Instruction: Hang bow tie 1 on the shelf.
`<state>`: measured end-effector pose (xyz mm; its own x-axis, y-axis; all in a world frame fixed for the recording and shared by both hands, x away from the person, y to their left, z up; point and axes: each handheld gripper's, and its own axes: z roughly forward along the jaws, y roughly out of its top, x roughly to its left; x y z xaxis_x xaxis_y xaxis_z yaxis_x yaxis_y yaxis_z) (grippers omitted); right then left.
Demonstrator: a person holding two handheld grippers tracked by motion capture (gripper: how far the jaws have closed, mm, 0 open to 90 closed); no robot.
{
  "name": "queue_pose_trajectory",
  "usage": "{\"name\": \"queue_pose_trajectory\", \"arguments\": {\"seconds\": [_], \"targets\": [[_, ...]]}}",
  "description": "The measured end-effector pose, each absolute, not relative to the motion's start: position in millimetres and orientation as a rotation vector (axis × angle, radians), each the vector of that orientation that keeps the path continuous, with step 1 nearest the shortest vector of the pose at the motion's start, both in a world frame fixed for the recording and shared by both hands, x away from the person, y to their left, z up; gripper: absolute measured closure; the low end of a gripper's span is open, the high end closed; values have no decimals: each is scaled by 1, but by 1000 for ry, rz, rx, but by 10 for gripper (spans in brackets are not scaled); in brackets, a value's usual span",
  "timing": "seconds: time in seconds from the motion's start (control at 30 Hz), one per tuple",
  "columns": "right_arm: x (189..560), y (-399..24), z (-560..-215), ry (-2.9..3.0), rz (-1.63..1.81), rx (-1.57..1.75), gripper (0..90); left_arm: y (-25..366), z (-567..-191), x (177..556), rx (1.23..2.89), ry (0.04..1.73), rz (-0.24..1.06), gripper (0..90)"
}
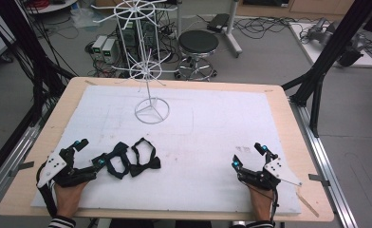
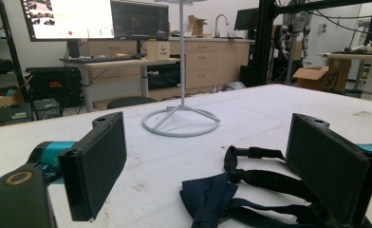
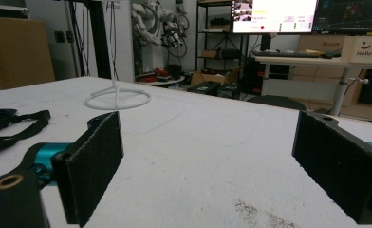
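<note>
Two dark bow ties lie side by side on the white mat: a navy one (image 1: 116, 159) and a black one (image 1: 144, 159). My left gripper (image 1: 90, 153) rests at the mat's near left, open, its right jaw touching or nearly touching the navy tie (image 2: 212, 199), whose knot lies between the jaws without being pressed. My right gripper (image 1: 250, 155) rests open at the near right with bare mat between its jaws (image 3: 208, 175). A white wire stand (image 1: 151, 110) rises at the far middle of the mat, its base ring (image 2: 181, 122) ahead of the left gripper.
The mat (image 1: 212, 123) covers a wooden table (image 1: 298, 142). A black strap (image 3: 13, 124) of the ties shows left of the right gripper. A stool (image 1: 198, 45), cables and black frame posts (image 1: 317, 80) stand beyond the table.
</note>
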<state>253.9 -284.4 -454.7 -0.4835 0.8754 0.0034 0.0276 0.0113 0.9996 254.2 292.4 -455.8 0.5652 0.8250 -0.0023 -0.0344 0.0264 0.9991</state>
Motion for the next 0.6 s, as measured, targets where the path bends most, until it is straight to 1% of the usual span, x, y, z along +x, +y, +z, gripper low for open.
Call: {"name": "queue_pose_trajectory", "arguments": {"seconds": [0.6], "targets": [[253,-284,-455,1593,1547,950,91,293,-456,254,1389,741,766,139]]}}
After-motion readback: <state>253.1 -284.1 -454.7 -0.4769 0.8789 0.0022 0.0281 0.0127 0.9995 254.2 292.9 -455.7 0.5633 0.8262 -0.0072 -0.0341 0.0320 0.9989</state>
